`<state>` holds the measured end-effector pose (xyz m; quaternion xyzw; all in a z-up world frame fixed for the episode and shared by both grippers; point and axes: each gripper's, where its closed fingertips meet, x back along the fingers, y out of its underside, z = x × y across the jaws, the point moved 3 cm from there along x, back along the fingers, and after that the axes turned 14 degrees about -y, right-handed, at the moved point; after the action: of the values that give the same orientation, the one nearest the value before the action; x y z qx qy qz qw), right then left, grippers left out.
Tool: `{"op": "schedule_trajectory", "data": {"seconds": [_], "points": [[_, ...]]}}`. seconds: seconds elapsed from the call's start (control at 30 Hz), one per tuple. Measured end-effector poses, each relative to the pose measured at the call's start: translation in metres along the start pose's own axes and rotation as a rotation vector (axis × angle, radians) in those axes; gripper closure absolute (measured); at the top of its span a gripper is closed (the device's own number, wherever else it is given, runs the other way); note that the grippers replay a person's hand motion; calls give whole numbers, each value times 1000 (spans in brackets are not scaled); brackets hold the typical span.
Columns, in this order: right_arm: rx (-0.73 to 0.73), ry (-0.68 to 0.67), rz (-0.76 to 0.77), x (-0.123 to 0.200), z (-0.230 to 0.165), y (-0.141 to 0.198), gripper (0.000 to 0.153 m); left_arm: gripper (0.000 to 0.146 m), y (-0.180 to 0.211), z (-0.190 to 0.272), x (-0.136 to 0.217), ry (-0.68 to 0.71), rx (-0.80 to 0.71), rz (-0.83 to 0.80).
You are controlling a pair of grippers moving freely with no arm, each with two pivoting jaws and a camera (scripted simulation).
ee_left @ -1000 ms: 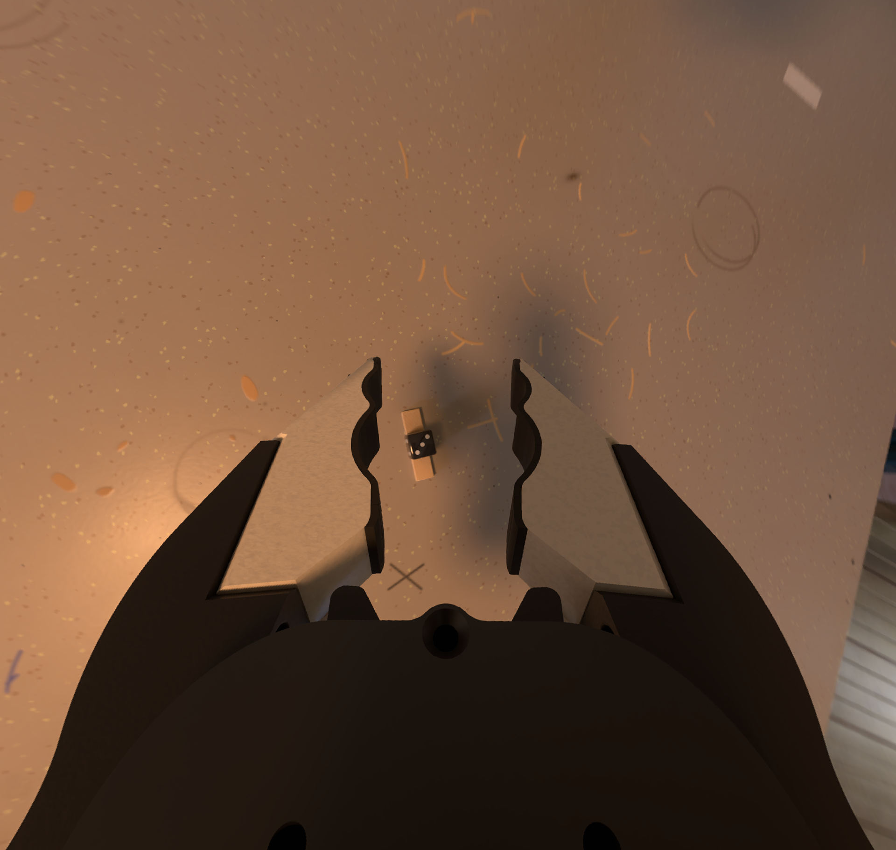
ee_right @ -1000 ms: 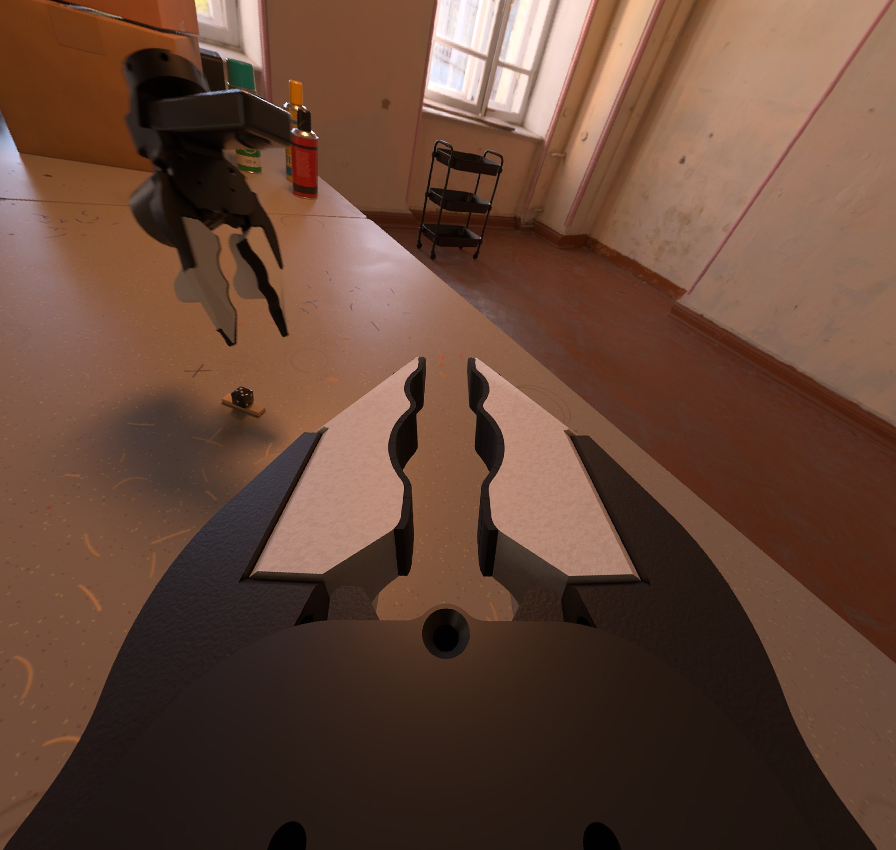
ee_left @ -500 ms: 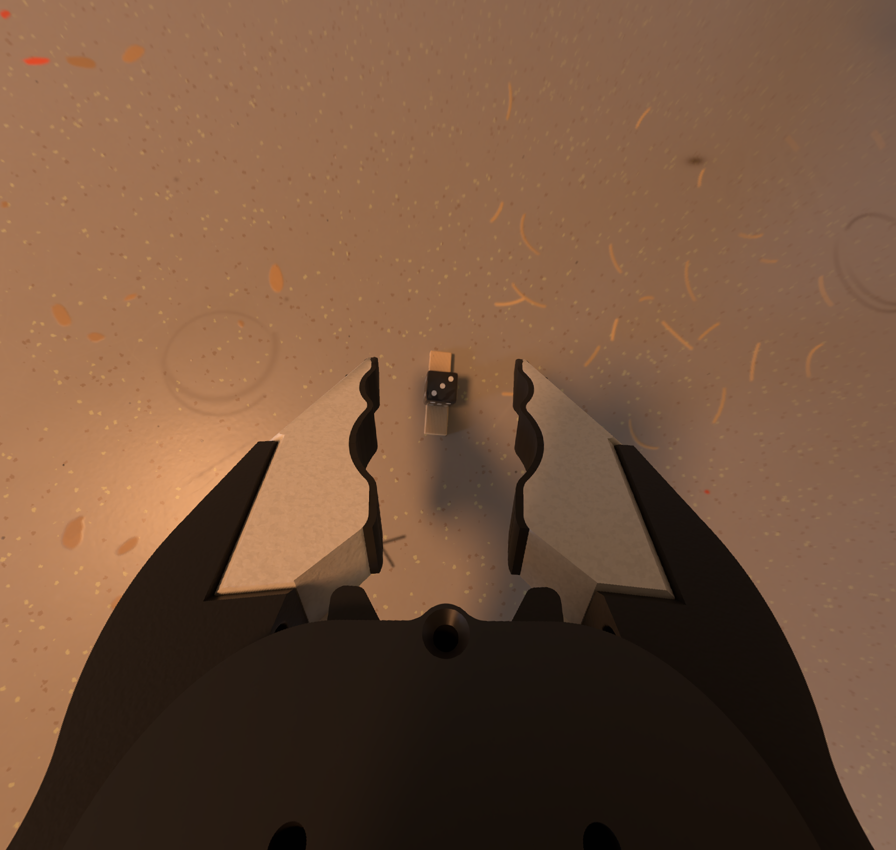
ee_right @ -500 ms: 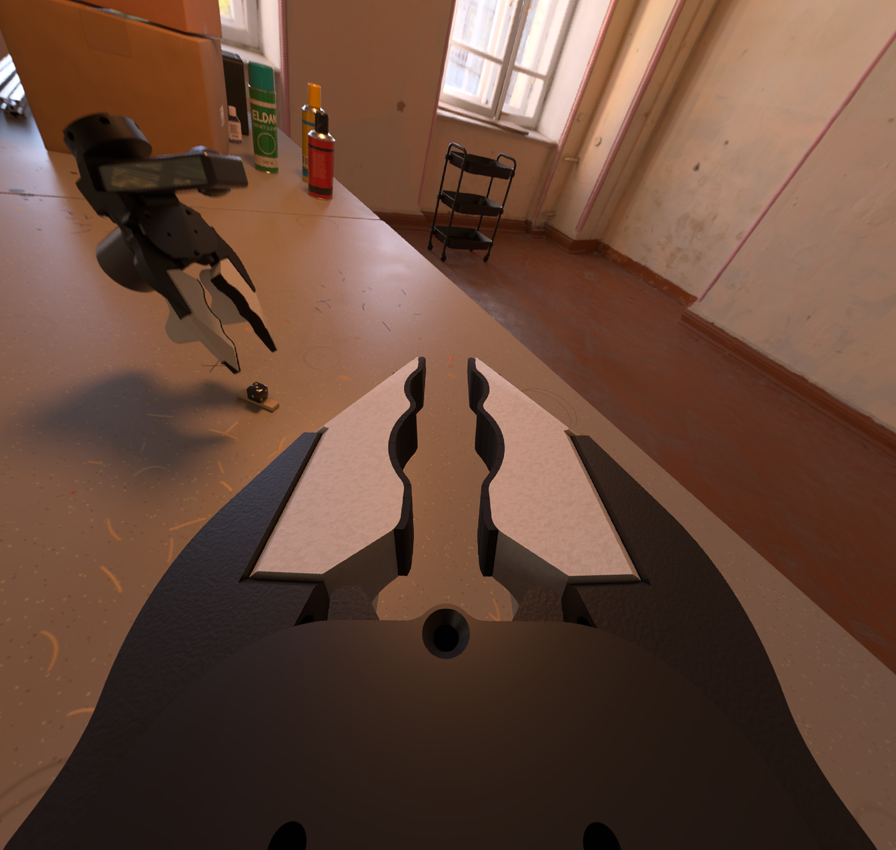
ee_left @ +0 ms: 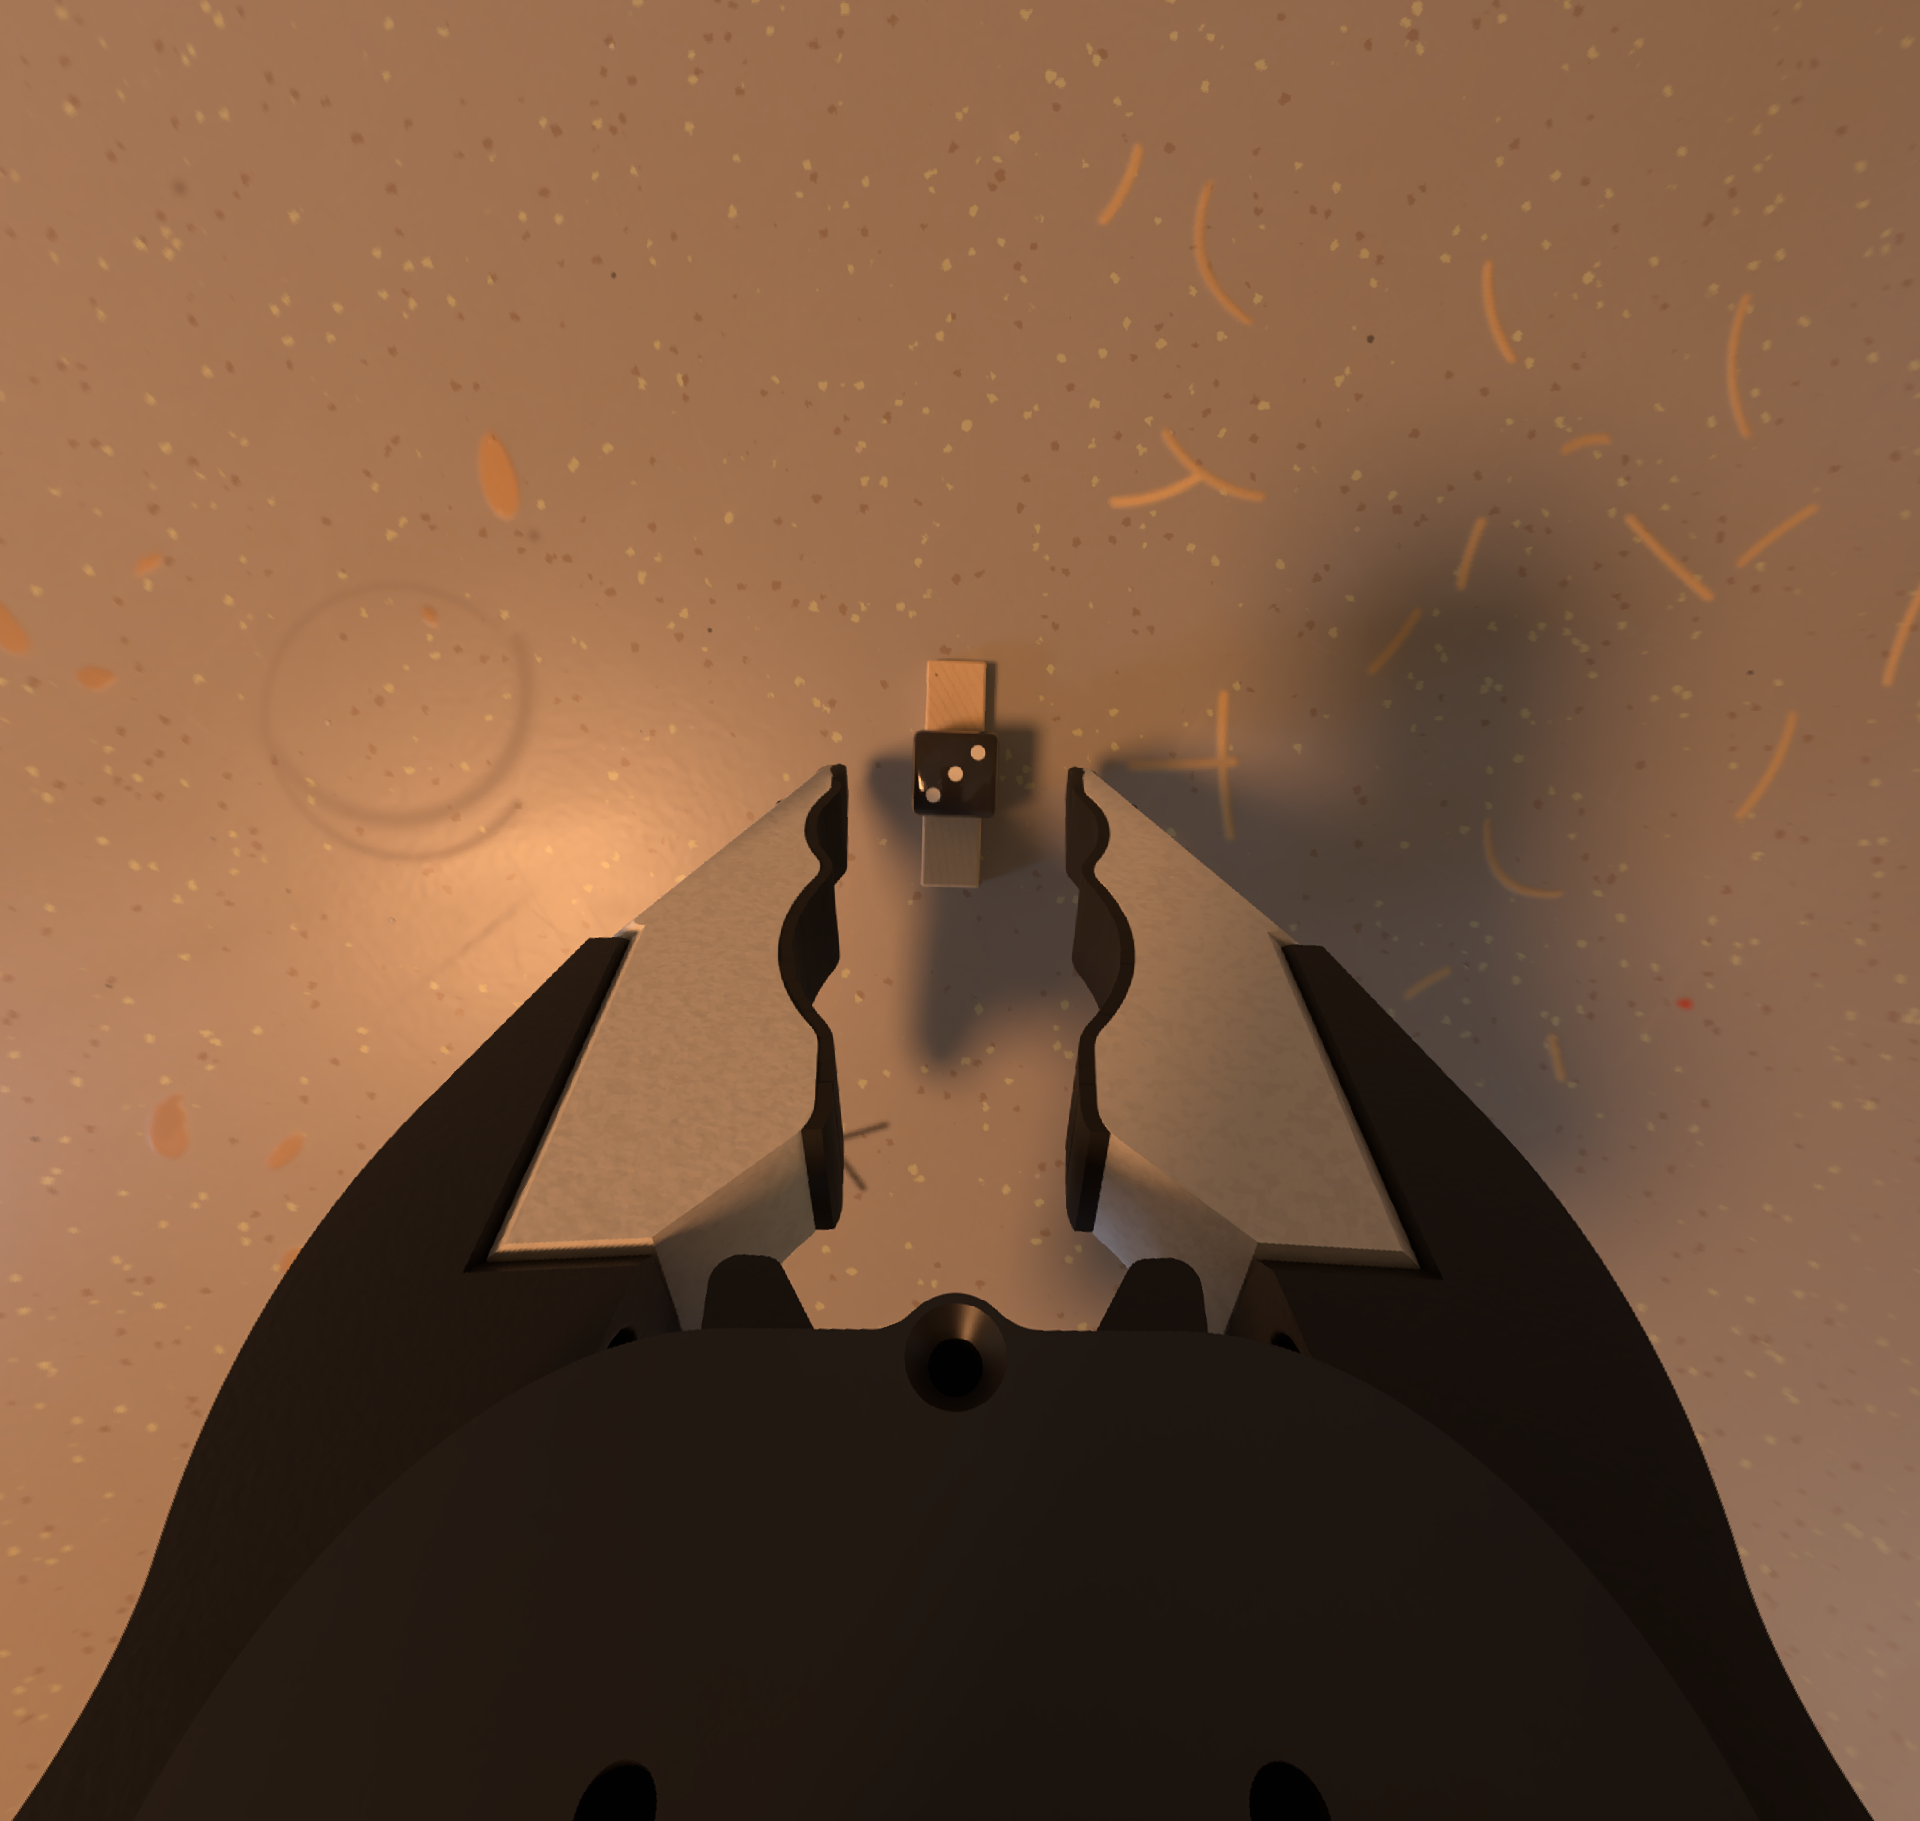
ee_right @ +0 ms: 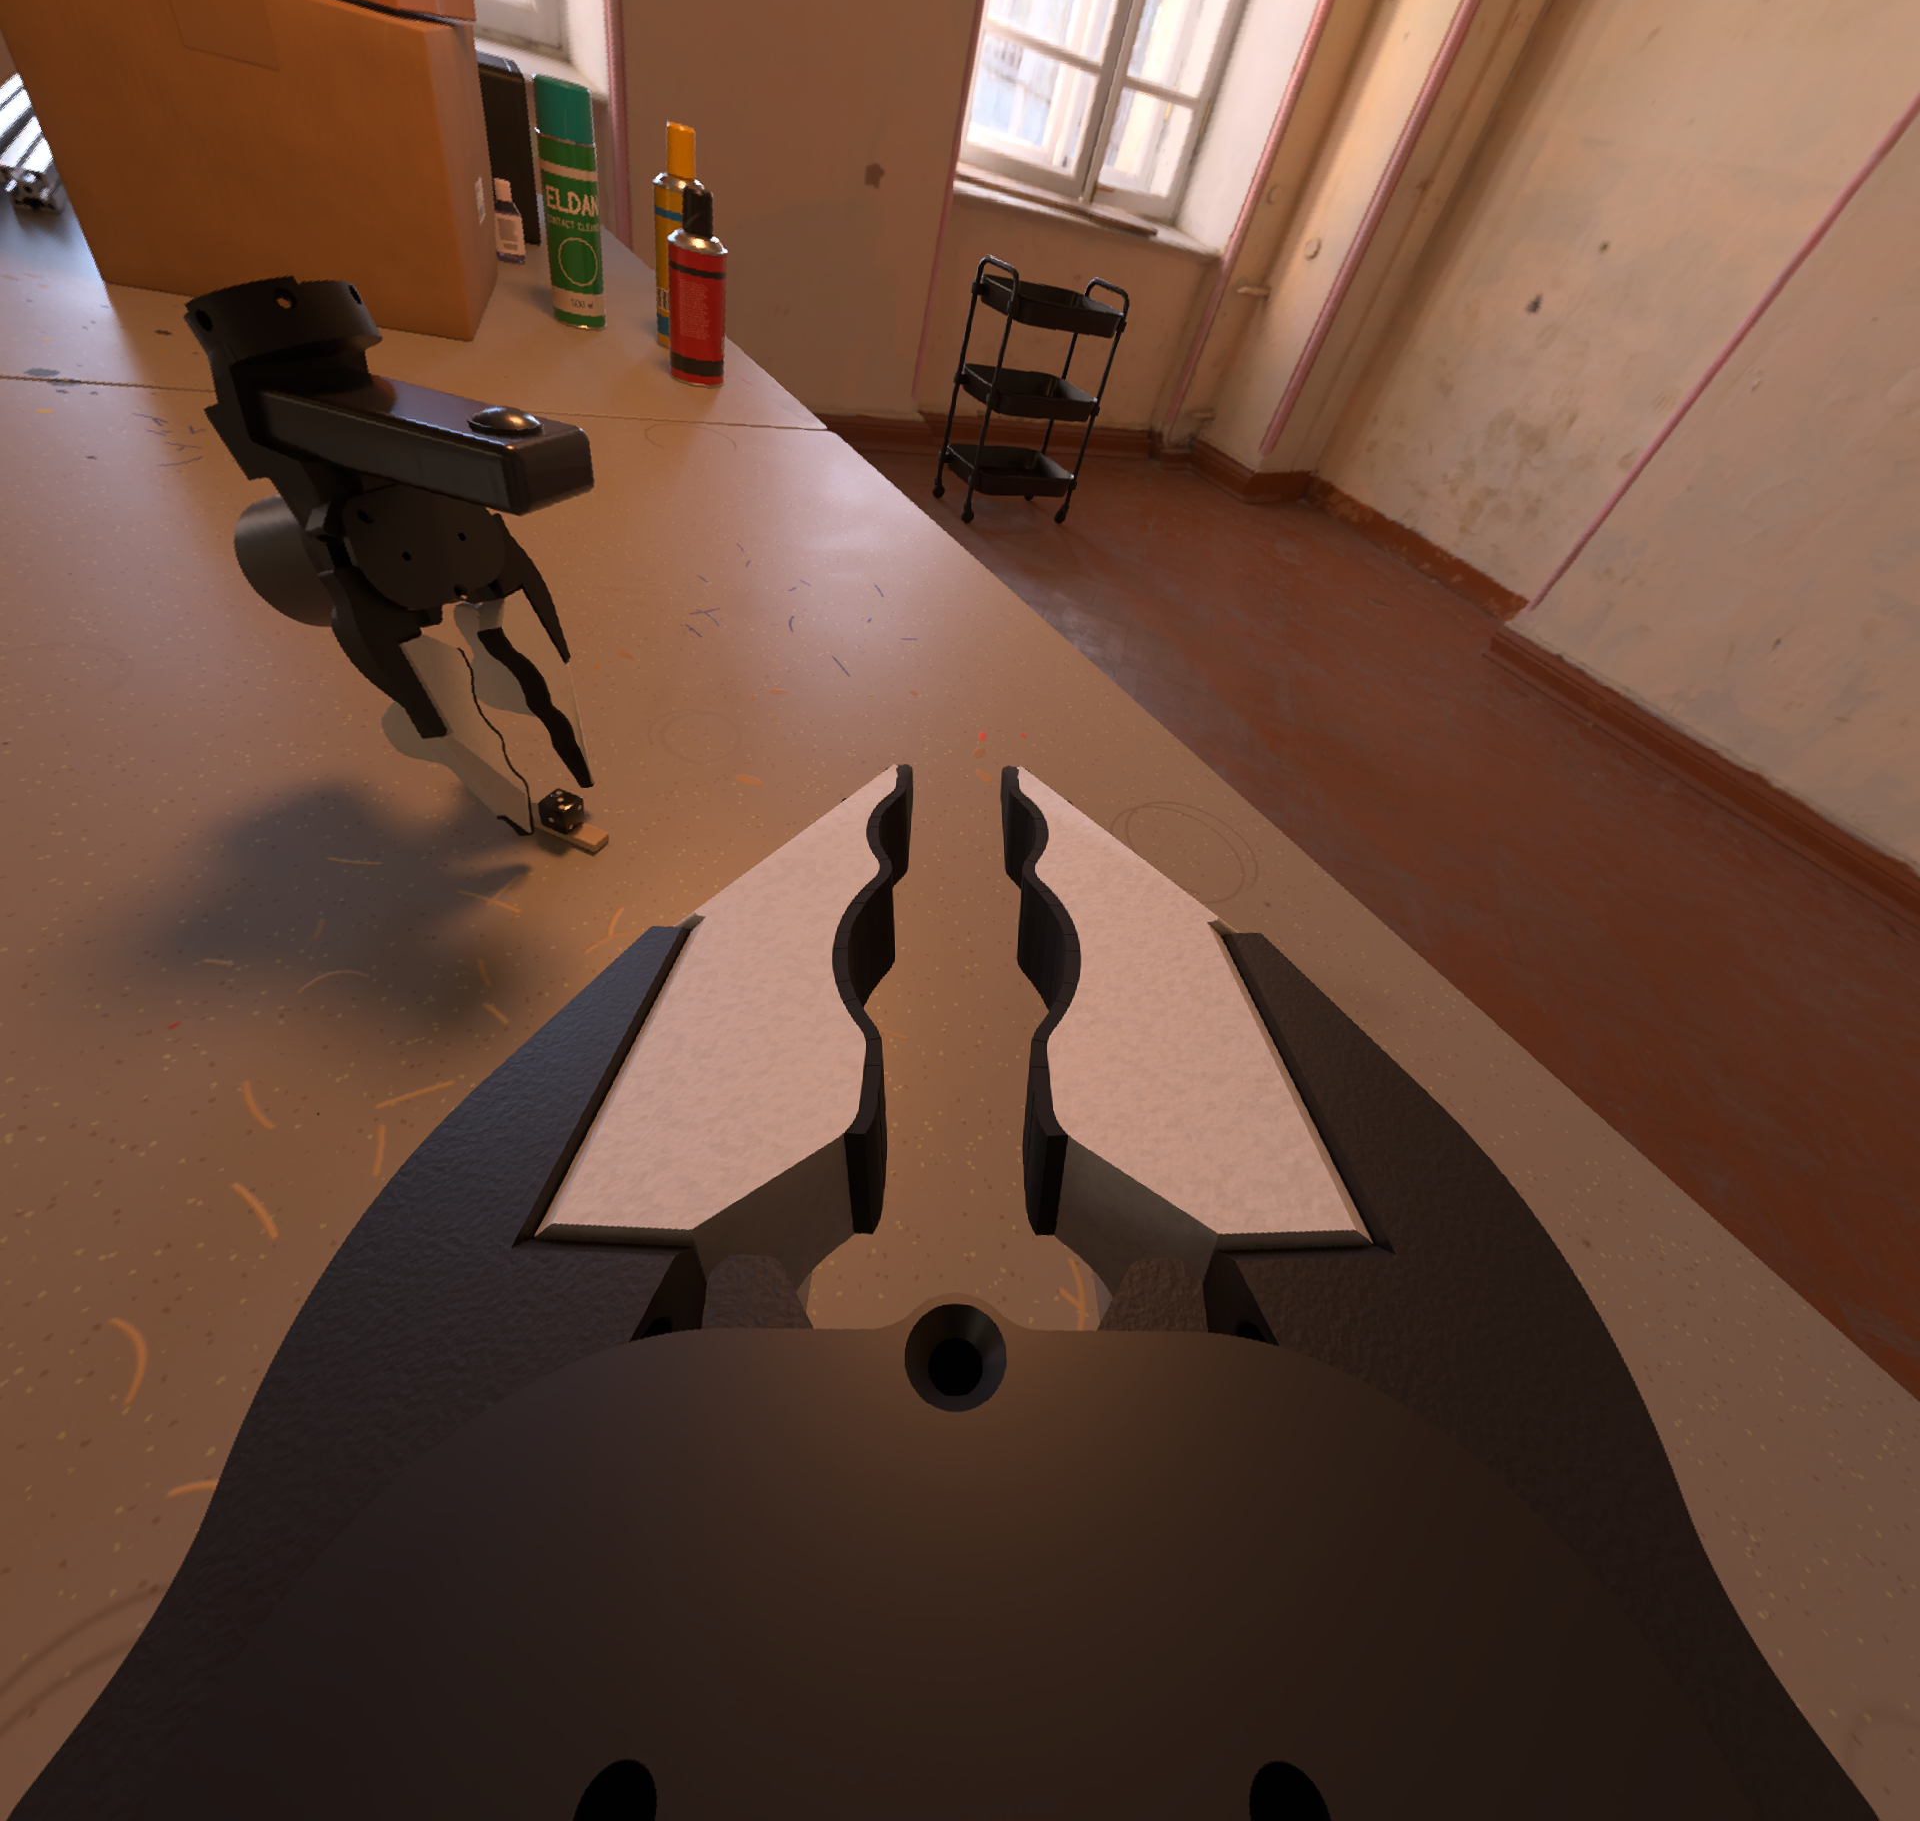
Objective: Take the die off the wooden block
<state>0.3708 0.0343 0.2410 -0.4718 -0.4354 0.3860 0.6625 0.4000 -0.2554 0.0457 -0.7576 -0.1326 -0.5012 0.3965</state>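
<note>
A: Where does the die (ee_left: 955, 774) sit?

B: On the middle of the wooden block (ee_left: 958, 696), a pale strip lying flat on the speckled counter (ee_left: 623, 265). The die is black, with three white pips facing up.

A: And the left hand-held gripper (ee_left: 956, 784)?

B: It points down at the die with its jaws spread wide and empty; its fingertips (ee_left: 834, 784) flank the die on either side without touching it. In the right wrist view the same gripper (ee_right: 551, 800) has its tips low, just beside the die (ee_right: 561, 811).

A: The right hand-held gripper (ee_right: 956, 779)?

B: Well to the right of the die, above bare counter (ee_right: 935, 628), jaws parted by a narrow gap, holding nothing.

A: Beyond the die?

B: A cardboard box (ee_right: 260, 109), spray cans (ee_right: 569, 202) and a black cart (ee_right: 1029, 389).
</note>
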Motion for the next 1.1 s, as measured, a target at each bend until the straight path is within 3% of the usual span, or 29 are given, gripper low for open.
{"op": "schedule_trajectory", "data": {"seconds": [0.7, 0.77, 0.8, 0.97, 1.1], "points": [[-8, 5, 0, 3, 2, 0, 136, 113, 1, 2, -6, -51, -56, -74], [-5, 5, 0, 3, 1, 0, 136, 130, 1, 1, -5, -66, -75, -71], [-4, 4, -1, 3, 1, 0, 136, 130, 1, 1, -5, -80, -81, -66], [-6, -5, 24, 3, 3, -1, 136, 130, -1, -2, -1, -143, -79, 19], [-49, -59, 101, 3, 1, -3, 136, 130, -22, -1, 21, -102, 3, 233]]}}
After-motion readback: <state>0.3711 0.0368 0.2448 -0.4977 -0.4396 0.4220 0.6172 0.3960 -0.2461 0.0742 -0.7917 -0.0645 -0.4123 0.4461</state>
